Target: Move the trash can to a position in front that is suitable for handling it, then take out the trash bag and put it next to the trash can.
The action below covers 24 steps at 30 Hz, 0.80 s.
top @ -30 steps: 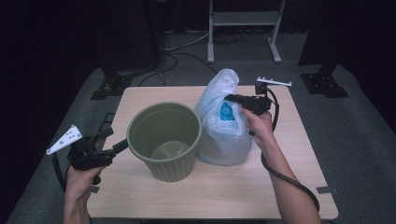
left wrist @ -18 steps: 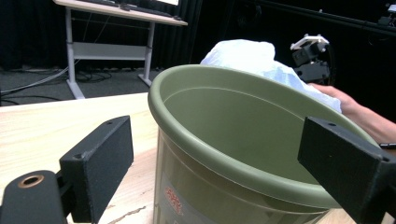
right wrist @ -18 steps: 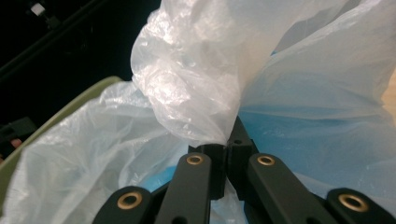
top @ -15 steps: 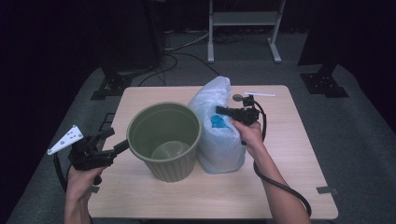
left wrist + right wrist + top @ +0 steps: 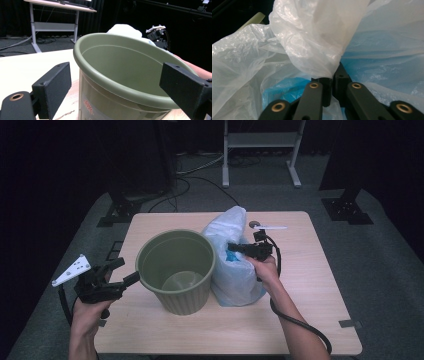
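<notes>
High view: a green bucket (image 5: 176,270) is seen on the table (image 5: 310,270), touching a white plastic bag (image 5: 234,265) on its right. The left gripper (image 5: 121,271) is held just beside the bucket, jaws wide. The right gripper (image 5: 235,248) is pressed to the bag.

Left gripper view: the bucket (image 5: 120,82) is framed between the wide jaws.

Right gripper view: the right gripper (image 5: 331,82) is closed tight on a fold of the bag (image 5: 317,45).
</notes>
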Available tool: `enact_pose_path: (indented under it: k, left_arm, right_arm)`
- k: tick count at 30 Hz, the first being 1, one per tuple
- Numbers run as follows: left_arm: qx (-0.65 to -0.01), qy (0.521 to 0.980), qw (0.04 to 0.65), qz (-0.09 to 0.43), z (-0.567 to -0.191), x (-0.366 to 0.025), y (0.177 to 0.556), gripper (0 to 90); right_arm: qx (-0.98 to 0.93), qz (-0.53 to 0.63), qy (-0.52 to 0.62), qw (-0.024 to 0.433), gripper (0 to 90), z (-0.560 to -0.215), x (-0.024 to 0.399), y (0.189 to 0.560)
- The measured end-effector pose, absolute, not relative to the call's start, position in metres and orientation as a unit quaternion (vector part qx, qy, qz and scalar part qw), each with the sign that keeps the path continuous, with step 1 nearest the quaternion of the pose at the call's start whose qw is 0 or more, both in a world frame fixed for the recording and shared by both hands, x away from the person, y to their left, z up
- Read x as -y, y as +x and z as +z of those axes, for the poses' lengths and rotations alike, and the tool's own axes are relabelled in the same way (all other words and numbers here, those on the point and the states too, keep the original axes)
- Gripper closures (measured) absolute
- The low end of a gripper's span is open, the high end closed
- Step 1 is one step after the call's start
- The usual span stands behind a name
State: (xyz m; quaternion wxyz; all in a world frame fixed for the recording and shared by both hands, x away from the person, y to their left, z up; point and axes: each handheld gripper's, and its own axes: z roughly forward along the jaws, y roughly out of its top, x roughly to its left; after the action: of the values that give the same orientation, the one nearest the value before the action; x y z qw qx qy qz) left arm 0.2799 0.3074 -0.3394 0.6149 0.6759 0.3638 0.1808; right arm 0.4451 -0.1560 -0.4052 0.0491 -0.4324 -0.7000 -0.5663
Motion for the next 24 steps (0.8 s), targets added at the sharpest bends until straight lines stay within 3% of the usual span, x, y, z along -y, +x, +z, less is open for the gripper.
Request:
enact_pose_path:
  k: [3, 10, 12, 16, 24]
  left_arm:
    - [-0.364, 0.677, 0.614, 0.18, -0.34, -0.307, 0.28, 9.2]
    - [-0.364, 0.678, 0.615, 0.174, -0.342, -0.304, 0.28, 9.2]
    - [-0.365, 0.678, 0.614, 0.172, -0.343, -0.303, 0.28, 9.2]
    - [-0.366, 0.677, 0.614, 0.173, -0.344, -0.302, 0.28, 9.2]
    - [-0.367, 0.675, 0.614, 0.184, -0.341, -0.304, 0.277, 9.2]
  right_arm:
    - [0.695, -0.572, -0.432, 0.055, 77.0, -0.405, 0.162, 0.444]
    - [0.675, -0.617, -0.4, 0.063, 42.1, -0.394, 0.185, 0.435]
    - [0.669, -0.626, -0.397, 0.058, 36.4, -0.388, 0.194, 0.432]
    - [0.66, -0.636, -0.397, 0.053, 29.9, -0.379, 0.213, 0.425]
    - [0.659, -0.631, -0.408, 0.038, 27.5, -0.379, 0.249, 0.4]
